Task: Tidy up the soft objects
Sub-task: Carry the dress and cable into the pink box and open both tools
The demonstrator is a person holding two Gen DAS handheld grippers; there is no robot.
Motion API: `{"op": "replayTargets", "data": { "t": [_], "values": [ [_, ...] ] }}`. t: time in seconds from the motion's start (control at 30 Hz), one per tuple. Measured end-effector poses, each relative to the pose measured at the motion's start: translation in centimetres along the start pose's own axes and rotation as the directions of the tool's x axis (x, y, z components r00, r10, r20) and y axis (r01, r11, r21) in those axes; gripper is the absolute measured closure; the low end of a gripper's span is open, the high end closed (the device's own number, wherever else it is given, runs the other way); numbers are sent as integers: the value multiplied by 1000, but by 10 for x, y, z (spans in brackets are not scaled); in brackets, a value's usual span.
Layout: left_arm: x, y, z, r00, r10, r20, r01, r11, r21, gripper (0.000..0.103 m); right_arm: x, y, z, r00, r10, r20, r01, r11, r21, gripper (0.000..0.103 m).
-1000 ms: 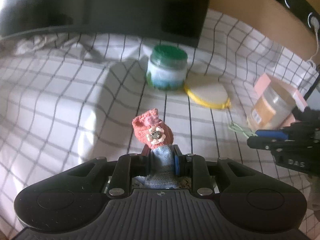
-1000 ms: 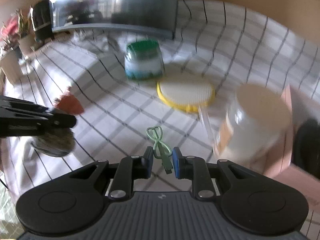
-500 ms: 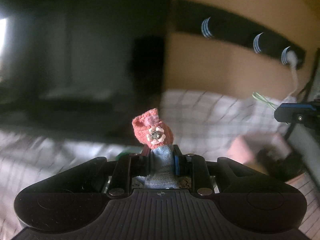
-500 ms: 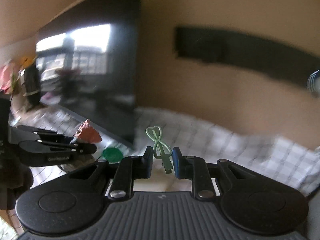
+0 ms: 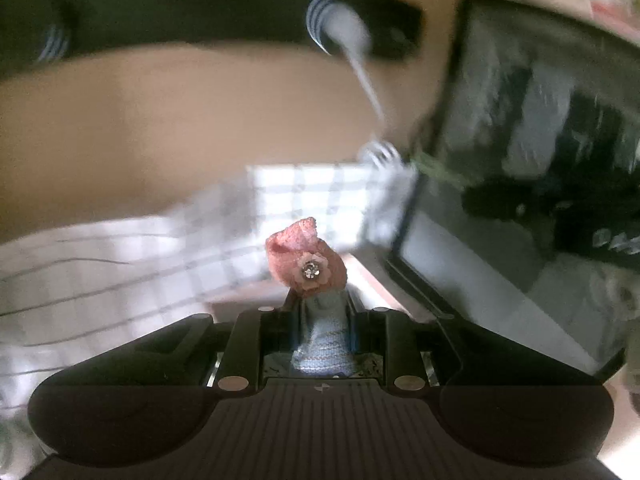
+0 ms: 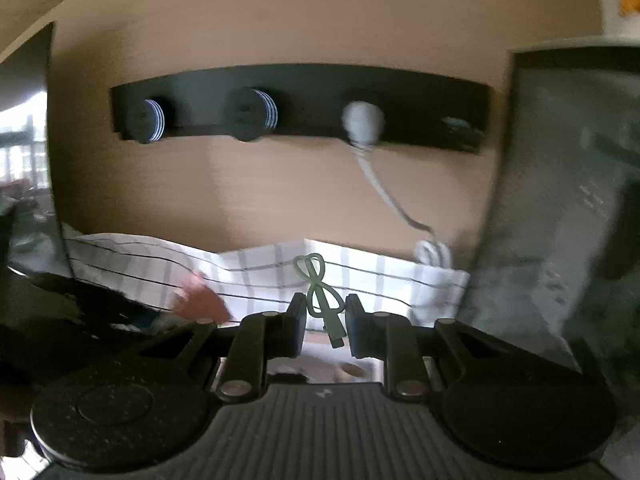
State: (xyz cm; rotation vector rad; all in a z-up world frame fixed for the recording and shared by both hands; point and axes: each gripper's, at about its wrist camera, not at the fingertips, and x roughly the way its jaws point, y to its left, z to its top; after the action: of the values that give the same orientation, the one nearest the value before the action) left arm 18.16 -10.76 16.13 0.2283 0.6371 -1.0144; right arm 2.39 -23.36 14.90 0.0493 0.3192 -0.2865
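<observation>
**Soft items held in both grippers, facing the wall rack**

Sock [image 5: 310,276], pink knit toe with a small flower stud and a pale blue body, stands upright between the narrow jaws of the left gripper [image 5: 320,316]; the pads pinch the blue part low down and the pink end rises free above them. In the right wrist view, the right gripper [image 6: 322,312] is closed narrowly on a thin green cable [image 6: 320,292], its loop standing above the jaws and its plug hanging just below them.

Beyond both tools lies a checked cloth [image 6: 260,272], and behind it a tan wall carrying a black peg rack [image 6: 300,100]. Two pegs at the left of the rack look bare; a white cord [image 6: 380,184] hangs from a third peg down to the cloth. A dark screen [image 5: 540,180] stands at the right.

Risks, as judged: the cable is held by a slim section only, so a quick swing or a knock on a peg could pull it through the pads. The sock is top-heavy above its grip and could flop sideways, missing a peg if hanging is the intent. The white cord could snag either item.

Difference between views: the right wrist view shows the whole rack squarely, with the sock as a pink blur at lower left. The left wrist view is heavily smeared; a dark shape at its right edge is possibly the other tool, though this cannot be confirmed.
</observation>
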Motion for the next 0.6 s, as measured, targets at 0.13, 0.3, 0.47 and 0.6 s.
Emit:
{"op": "replayTargets", "data": {
  "t": [0.13,0.3,0.47,0.6],
  "values": [
    [59,-5,1,995,-22,-94,18,999,-42,69,3,-27,-5,1000,-18,-13,18,999,39,83],
    [98,-15,-22,978,19,-206,-16,1000,13,65,7,-43,-13,999,-23,-34,26,998,64,83],
    [74,6,-19,999,16,-35,-20,994,-104,64,19,-50,-17,998,-16,-60,23,993,116,83],
    [41,30,-8,996,16,88,4,975,-222,65,36,-46,-22,994,41,-105,-23,986,166,83]
  ]
}}
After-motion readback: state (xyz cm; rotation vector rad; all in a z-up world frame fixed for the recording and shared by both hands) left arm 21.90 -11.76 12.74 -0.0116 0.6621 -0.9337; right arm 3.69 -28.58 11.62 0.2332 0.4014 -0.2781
